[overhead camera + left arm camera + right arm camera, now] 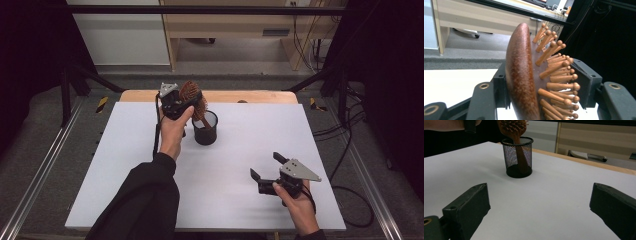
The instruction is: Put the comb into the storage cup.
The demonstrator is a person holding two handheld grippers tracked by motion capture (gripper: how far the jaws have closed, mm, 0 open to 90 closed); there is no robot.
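A wooden hairbrush (190, 91) stands with its handle down in a black mesh cup (205, 131) at the back middle of the white table. My left gripper (193, 100) reaches around the brush head from the left. In the left gripper view the brush's brown back (520, 75) lies by the left pad and the bristle tips (570, 86) end just short of the right pad; my left gripper (544, 83) is open around the head. My right gripper (266, 165) rests near the front right, open and holding nothing. From my right gripper (539, 202), the cup (519, 157) and brush (514, 127) stand ahead.
The white table top (250, 135) has a wooden strip along its far edge (260, 96). Metal frame rails run on both sides, and cables lie on the floor at the right (350, 150). A desk (235, 30) stands beyond the table.
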